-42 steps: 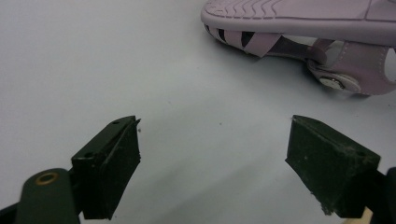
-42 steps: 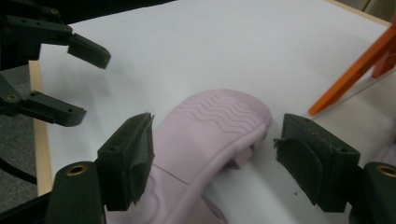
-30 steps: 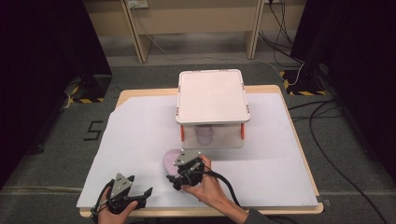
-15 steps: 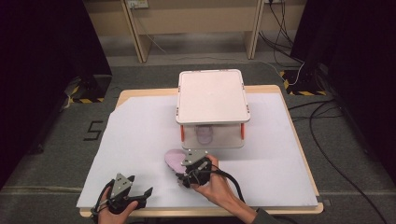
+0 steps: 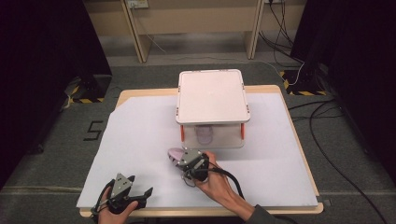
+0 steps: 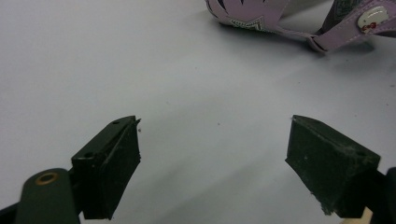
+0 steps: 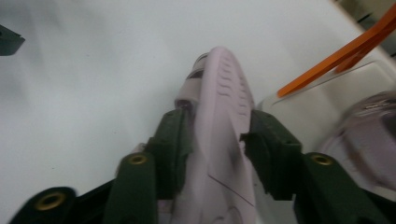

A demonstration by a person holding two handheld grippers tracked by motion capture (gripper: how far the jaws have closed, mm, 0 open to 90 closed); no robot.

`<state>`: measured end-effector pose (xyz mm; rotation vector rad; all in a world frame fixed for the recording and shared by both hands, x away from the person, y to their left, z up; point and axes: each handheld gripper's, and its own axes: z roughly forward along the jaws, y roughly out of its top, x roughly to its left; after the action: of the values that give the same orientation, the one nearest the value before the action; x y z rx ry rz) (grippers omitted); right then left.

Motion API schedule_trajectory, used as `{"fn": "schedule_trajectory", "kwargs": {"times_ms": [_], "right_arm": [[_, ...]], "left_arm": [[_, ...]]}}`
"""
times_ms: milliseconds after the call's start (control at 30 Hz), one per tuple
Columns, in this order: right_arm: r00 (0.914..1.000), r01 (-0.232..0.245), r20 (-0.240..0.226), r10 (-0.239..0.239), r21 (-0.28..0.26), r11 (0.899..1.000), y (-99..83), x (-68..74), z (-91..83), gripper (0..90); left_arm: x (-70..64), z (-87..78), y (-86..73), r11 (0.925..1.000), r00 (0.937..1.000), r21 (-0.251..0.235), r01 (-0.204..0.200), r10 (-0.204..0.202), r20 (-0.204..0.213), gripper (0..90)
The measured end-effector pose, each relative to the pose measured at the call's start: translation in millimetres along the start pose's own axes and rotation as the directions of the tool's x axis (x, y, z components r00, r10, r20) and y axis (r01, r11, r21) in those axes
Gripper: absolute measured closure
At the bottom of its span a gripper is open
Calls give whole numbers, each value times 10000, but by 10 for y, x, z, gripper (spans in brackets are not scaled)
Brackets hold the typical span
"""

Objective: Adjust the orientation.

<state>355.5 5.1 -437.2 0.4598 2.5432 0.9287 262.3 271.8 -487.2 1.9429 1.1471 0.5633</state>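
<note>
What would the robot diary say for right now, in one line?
right hand-held gripper: shut on purple sandal | left hand-held gripper: open, empty | clear box: lid on

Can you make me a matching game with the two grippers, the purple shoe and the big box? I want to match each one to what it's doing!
Things:
1. left gripper
2. right gripper
3. purple sandal
4. plastic box

States:
A. sits at the middle of the table with its white lid on
B. open, with nothing between its jaws
C. squeezed between two black jaws
D. shut on a shoe, just in front of the box

Pairs: 1-B, 2-D, 3-C, 4-A
</note>
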Motion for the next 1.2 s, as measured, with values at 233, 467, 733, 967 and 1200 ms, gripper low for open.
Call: {"fn": "schedule_trajectory", "kwargs": {"times_ms": [233,467,733,967,1200], "right_arm": [[9923,978,651,-1052,1085,9893,34,-128,78,727],[9982,554,-251,-540,581,9968,-157,-208,-161,783],[9875,-956,-1262,941,-57,9954,-622,-319,-622,783],[9515,-2647,-1622,2614,13,9643,-1109,-504,-861,782],[8897,-4229,-1905,4150,-7,9062,-1385,-653,-858,767]], "left_arm": [[0,-2,0,10000,10000,3,-3,3,41,166],[11,-1,0,10000,10000,21,-8,8,2,166],[-3,1,6,10000,10000,9,-48,48,13,166],[-7,5,7,10000,10000,7,-45,45,31,165],[-16,15,13,9999,9999,53,-120,120,58,166]]}}
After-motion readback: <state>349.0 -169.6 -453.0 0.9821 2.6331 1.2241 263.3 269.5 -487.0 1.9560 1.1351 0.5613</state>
